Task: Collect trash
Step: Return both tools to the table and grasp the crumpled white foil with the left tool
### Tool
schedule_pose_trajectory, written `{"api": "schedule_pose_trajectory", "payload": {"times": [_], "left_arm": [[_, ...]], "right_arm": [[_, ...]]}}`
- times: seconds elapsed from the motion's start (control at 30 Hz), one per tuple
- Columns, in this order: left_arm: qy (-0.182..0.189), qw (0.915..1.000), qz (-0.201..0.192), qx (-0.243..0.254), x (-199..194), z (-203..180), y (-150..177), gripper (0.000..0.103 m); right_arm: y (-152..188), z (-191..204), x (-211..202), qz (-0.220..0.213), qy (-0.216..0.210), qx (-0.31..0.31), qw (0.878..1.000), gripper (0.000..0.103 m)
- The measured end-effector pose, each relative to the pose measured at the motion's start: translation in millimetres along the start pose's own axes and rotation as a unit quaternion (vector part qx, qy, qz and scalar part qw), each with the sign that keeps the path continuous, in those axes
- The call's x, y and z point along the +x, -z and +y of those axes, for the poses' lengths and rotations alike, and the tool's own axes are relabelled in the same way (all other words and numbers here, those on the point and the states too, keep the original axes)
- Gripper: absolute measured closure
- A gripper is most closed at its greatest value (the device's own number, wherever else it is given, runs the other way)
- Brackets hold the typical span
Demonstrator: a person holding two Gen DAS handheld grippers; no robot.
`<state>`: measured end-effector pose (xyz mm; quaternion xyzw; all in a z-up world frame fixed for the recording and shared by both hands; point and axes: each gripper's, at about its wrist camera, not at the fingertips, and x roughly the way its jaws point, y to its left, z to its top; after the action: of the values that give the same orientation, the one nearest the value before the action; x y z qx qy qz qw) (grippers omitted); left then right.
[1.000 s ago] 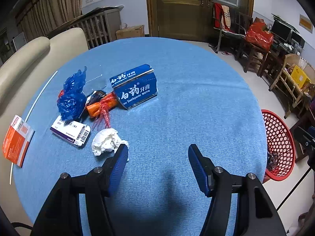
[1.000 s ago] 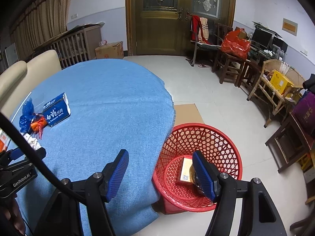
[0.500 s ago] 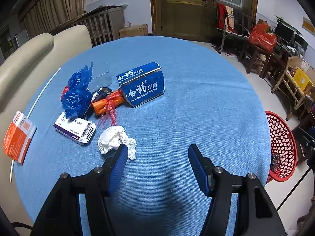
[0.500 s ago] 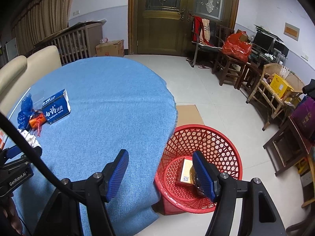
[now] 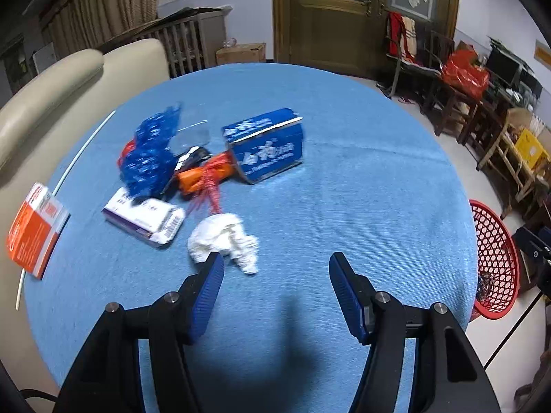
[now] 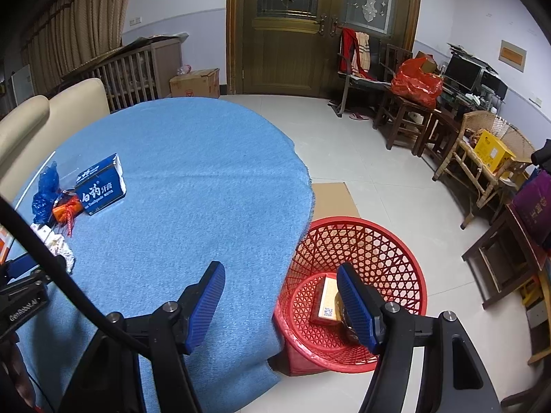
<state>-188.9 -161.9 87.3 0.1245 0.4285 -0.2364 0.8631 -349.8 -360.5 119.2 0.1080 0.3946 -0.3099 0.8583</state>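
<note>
Here the left gripper (image 5: 275,268) hangs over the round desk covered in blue cloth (image 5: 361,206), its blue ribbed fingers (image 5: 210,289) standing apart with nothing between them. The crumpled white tissue wad (image 5: 224,241) lies on the cloth just ahead of the left-hand finger, partly behind its tip. Farther off sit the remaining litter: a white and purple flat carton (image 5: 144,218), a crinkled blue plastic bag (image 5: 149,158), an orange wrapper tied with red netting (image 5: 203,175), a blue toothpaste box (image 5: 267,144) and, at the desk's edge, an orange and white carton (image 5: 32,229).

The right gripper (image 6: 280,296) is poised above the red plastic mesh basket (image 6: 378,254) on the floor beside the desk, fingers likewise apart and empty. The basket holds a small tan box (image 6: 327,301) and a darker item.

The step in hand appears to be the approach to the next piece, probably the tissue. The next move calls for shifting the left gripper so that the wad is centred between its fingers, then lowering and closing.

The left view is motion-blurred, so print on the cartons is unreadable. The dark item in the basket is masked by a finger, and what lies beneath the blue bag cannot be made out.
</note>
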Motion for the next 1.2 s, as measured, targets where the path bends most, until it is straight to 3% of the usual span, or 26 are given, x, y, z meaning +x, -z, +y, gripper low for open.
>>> {"api": "schedule_pose_trajectory", "payload": {"times": [0.27,0.37,0.47,0.6,0.87,0.9,0.93,1.0,1.07,1.2], "left_arm": [[-0.029,0.9942,0.017,-0.102,3,99,26,0.035],[-0.032,0.9919,0.034,-0.118,10,118,31,0.035],[-0.016,0.9920,0.035,-0.120,11,113,29,0.035],[0.011,0.9959,0.025,-0.086,14,84,10,0.032],[-0.010,0.9982,0.047,-0.035,52,42,-23,0.031],[-0.012,0.9979,0.056,-0.030,58,40,-22,0.039],[-0.008,0.9979,0.057,-0.028,60,41,-21,0.054],[0.005,0.9984,0.049,-0.027,58,45,-19,0.063],[0.018,0.9982,0.043,-0.039,52,55,-14,0.064],[0.005,0.9971,0.019,-0.074,30,91,5,0.064]], "right_arm": [[5,12,12,0.009,-0.028,-0.003,1.000,0.030],[7,24,18,0.016,-0.043,-0.012,0.999,0.030],[7,36,21,0.017,-0.055,-0.024,0.998,0.030],[7,46,25,0.019,-0.062,-0.032,0.997,0.030],[4,39,32,0.025,-0.055,-0.025,0.998,0.030],[4,38,33,0.027,-0.054,-0.023,0.998,0.030],[4,38,34,0.028,-0.054,-0.023,0.998,0.030],[4,41,37,0.029,-0.054,-0.024,0.998,0.030],[3,46,39,0.031,-0.057,-0.027,0.998,0.030],[-1,67,42,0.033,-0.076,-0.042,0.996,0.030]]}}
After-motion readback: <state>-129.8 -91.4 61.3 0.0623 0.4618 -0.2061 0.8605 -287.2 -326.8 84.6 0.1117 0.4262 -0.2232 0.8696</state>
